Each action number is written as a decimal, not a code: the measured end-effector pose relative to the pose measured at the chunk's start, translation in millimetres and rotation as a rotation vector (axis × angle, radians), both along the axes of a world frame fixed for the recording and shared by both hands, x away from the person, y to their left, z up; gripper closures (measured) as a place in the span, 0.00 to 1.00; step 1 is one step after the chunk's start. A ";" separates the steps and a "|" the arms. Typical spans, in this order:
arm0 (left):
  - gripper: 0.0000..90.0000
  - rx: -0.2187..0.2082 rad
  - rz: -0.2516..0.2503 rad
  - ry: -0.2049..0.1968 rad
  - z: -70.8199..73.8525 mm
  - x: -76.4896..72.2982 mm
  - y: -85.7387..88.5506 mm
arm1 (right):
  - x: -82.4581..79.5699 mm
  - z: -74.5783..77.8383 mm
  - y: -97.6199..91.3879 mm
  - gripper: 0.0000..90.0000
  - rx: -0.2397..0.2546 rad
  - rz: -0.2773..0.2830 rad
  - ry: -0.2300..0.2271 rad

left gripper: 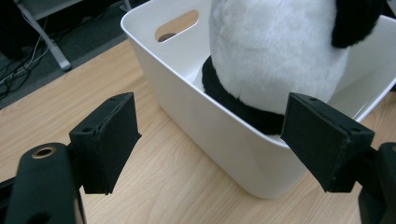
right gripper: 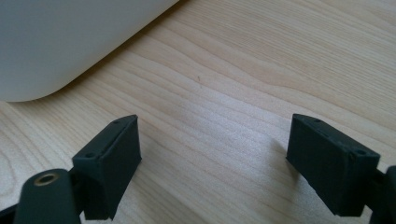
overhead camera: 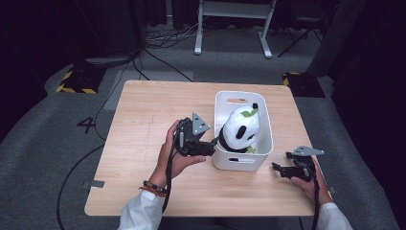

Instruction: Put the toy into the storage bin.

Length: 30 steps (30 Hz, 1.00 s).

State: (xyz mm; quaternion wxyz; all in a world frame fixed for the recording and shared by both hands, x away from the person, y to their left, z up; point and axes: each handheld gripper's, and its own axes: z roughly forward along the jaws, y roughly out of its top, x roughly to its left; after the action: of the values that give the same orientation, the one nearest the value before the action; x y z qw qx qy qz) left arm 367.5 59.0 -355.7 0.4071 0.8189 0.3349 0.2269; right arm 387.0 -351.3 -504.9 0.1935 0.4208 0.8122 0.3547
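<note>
A black and white plush panda [overhead camera: 241, 128] with a green leaf on its head sits inside a white plastic bin [overhead camera: 266, 125] on the wooden table. My left gripper [overhead camera: 214, 142] hovers at the bin's left wall, open, one jaw outside the wall and the other over the rim beside the panda [left gripper: 275, 51]. The bin's wall [left gripper: 224, 135] stands between the jaws. My right gripper [overhead camera: 281, 160] rests low on the table to the right of the bin, open with bare wood between its jaws [right gripper: 215, 163]. The bin's rounded corner [right gripper: 51, 51] shows at upper left there.
The table [overhead camera: 153, 120] has free wood to the left and front of the bin. The bin has a handle slot [left gripper: 176, 25] in its far end. On the grey floor behind lie cables, a white desk frame [overhead camera: 234, 24] and yellow-black marked blocks [overhead camera: 76, 81].
</note>
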 end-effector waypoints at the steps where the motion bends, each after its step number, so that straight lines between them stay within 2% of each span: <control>1: 0.21 0.003 0.008 0.001 -0.8 0.1 1.4 | 0.0 -0.1 0.1 0.19 0.001 0.000 0.000; 4: 0.21 -0.003 0.012 -0.007 -2.6 -1.2 6.0 | 0.0 0.0 0.0 0.19 0.000 0.000 0.000; 11: 0.21 0.025 0.014 0.002 -7.9 -2.5 14.2 | -0.2 0.0 0.2 0.19 -0.001 -0.001 -0.002; 15: 0.20 0.035 -0.013 0.009 -12.8 -2.9 19.0 | -0.2 0.0 0.3 0.19 -0.002 0.000 -0.004; 18: 0.20 0.066 0.008 0.018 -19.0 -2.6 20.5 | -0.2 0.0 0.2 0.19 -0.002 -0.001 -0.003; 30: 0.20 0.096 0.038 0.035 -31.7 -1.7 31.3 | -0.3 0.0 0.3 0.19 -0.001 -0.003 -0.002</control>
State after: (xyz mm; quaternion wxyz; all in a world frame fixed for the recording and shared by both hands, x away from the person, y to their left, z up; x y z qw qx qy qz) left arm 365.8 90.3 -387.4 0.3568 0.8350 0.3463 0.2359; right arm 386.7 -351.0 -504.9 0.1950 0.4214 0.8117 0.3544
